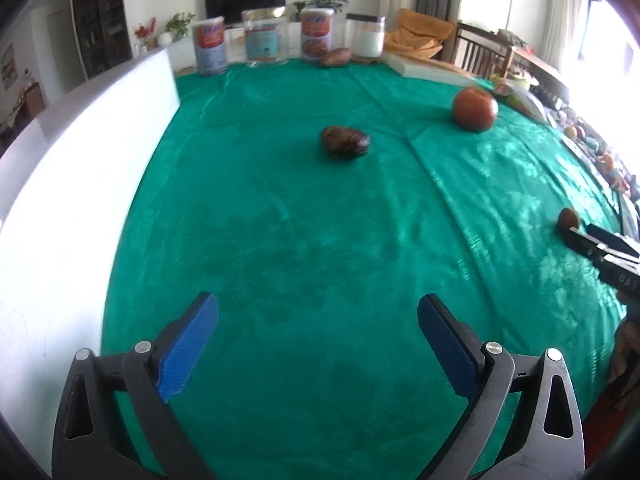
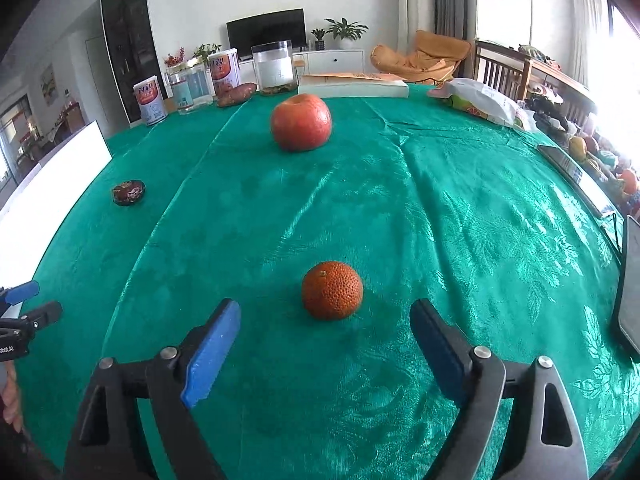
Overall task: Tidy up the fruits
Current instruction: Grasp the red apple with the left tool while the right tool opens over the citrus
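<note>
Surface [image 2: 460, 220] mostly open btwn orange [image 2: 332, 290], apple [image 2: 301, 122] & dark fruit [image 2: 128, 192], well apart; white board [image 1: 60, 200] walls left edge, cans/jars [image 2: 276, 68] & book [image 2: 354, 85] line far edge.

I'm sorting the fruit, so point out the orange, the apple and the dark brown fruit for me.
orange [image 2: 332, 290], right wrist view, middle of its pitted front.
apple [image 2: 301, 122], right wrist view, centre of its red side.
dark brown fruit [image 1: 345, 142], left wrist view, middle of its top surface.

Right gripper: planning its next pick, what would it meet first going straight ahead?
Probably the orange, lying on the green tablecloth just beyond the open right gripper, roughly centred between its fingers.
</note>
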A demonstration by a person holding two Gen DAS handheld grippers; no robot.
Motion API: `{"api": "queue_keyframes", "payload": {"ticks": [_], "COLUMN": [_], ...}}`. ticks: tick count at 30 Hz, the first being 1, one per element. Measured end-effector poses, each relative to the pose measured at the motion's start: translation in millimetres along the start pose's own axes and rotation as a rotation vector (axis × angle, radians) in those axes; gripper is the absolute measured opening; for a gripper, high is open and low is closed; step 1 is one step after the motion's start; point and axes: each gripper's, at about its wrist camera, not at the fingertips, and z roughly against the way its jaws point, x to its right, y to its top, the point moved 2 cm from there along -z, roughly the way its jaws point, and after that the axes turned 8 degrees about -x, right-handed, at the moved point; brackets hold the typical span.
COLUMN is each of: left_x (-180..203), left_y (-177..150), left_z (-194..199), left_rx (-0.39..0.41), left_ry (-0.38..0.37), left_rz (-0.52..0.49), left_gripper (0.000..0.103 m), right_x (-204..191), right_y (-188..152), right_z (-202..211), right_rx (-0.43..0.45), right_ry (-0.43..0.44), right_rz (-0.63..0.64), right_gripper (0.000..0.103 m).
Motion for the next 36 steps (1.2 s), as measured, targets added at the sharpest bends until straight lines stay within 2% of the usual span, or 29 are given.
{"api": "queue_keyframes", "payload": {"ticks": [4,7,8,12,14,20,23,24,25,28,31,34,36], "left_x": [61.6,100.1,111.9,163.9,179.4,186.7,185.7,185.5,186.7,189.9,180.0,162.7,152.5], "left_y": [50.9,94.7,108.3,149.4,164.7,200.4,211.1,212.0,212.9,208.4,194.6,173.4,154.3], "left_z": [1.0,-13.9,-21.0,-59.9,-81.9,-127.6,-141.0,-143.0,-144.5,-138.9,-122.7,-88.4,-61.7], "left_rx": [0.017,0.024,0.038,0.053,0.039,0.006,-0.006,-0.005,-0.012,0.004,0.018,0.036,0.036], "left_ry": [-0.108,-0.229,-0.245,-0.182,-0.142,-0.098,-0.098,-0.11,-0.154,-0.104,-0.104,-0.113,-0.111], "left_rz": [-0.121,-0.152,-0.163,-0.269,-0.283,-0.157,-0.118,-0.116,-0.127,-0.168,-0.163,-0.16,-0.201], "left_gripper": [0.101,0.101,0.101,0.101,0.101,0.1,0.098,0.081,0.069,0.07,0.069,0.069,0.069], "right_x": [3.9,10.6,12.7,17.6,19.5,18.6,19.1,19.7,20.5,23.4,24.1,24.7,24.5], "right_y": [-3.1,-5.6,-6.6,-9.5,-9.9,-7.4,-6.6,-6.5,-6.1,-3.6,-1.8,-0.2,-0.2], "right_z": [2.4,3.4,3.7,3.2,2.2,-0.2,-0.1,0.0,-0.1,-1.5,-2.9,-4.0,-4.1], "right_rx": [-0.008,-0.017,-0.02,-0.032,-0.035,-0.037,-0.037,-0.037,-0.036,-0.034,-0.032,-0.032,-0.032], "right_ry": [0.006,0.033,0.049,0.093,0.11,0.126,0.137,0.143,0.149,0.159,0.156,0.151,0.15], "right_rz": [0.022,0.011,0.007,-0.007,-0.019,-0.019,-0.022,-0.025,-0.029,-0.039,-0.046,-0.049,-0.048], "right_gripper": [0.087,0.087,0.087,0.087,0.087,0.089,0.09,0.09,0.09,0.09,0.091,0.091,0.091]}}
